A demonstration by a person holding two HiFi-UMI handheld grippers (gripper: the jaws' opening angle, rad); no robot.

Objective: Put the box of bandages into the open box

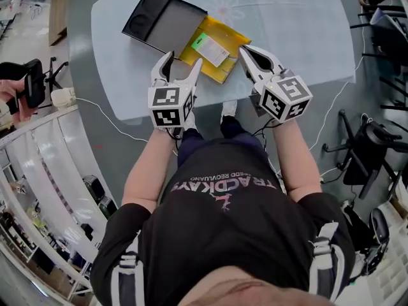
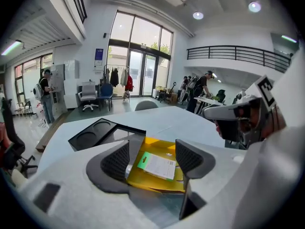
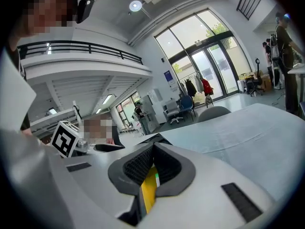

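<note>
Pale blue table, big glazed hall behind. Bandage box, white w/ green strip, lies flat inside yellow open box; its black lid is hinged back on the far-L side. L gripper spread wide, nothing held, at the box's near edge. R gripper at the box's R corner, jaws closed to a slit w/ yellow showing through; can't tell if pinching.

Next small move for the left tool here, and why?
Probably lower the left tool onto the yellow box and close. Its jaws stand apart, framing that box, which lies on the table beside the black open box, not in it. The right tool looks shut, holding nothing.
</note>
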